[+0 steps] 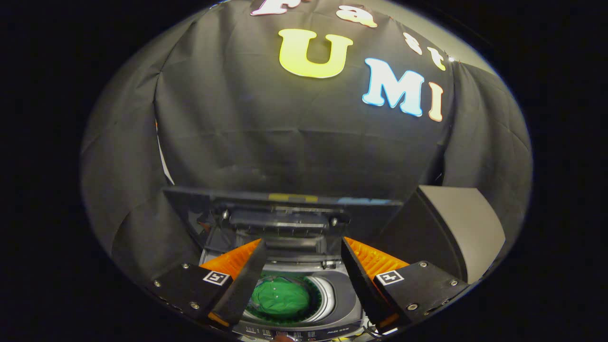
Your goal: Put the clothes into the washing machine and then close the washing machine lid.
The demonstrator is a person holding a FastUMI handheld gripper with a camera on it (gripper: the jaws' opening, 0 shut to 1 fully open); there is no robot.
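1. Gripper view is showing the washing machine [349, 304] sitting low and near, its top opening facing up so that clothes can be dropped straight down into the drum.
2. Its lid [285, 202] is standing raised at the far side of the opening, leaning back toward the booth wall; it is being left up because the load had to go in first, and by my reading the closing step is not yet done.
3. A grey box-like object [463, 228] is standing just right of the machine, apart from the opening.
4. The gripper [304, 259] is hovering above the drum with its fingers spread wide and carrying nothing, their tips lying just near of the raised lid, which suits reaching for the lid next.
5. A green garment [281, 298] is lying bunched inside the drum, below and between the fingers, so the clothes appear to be already in.
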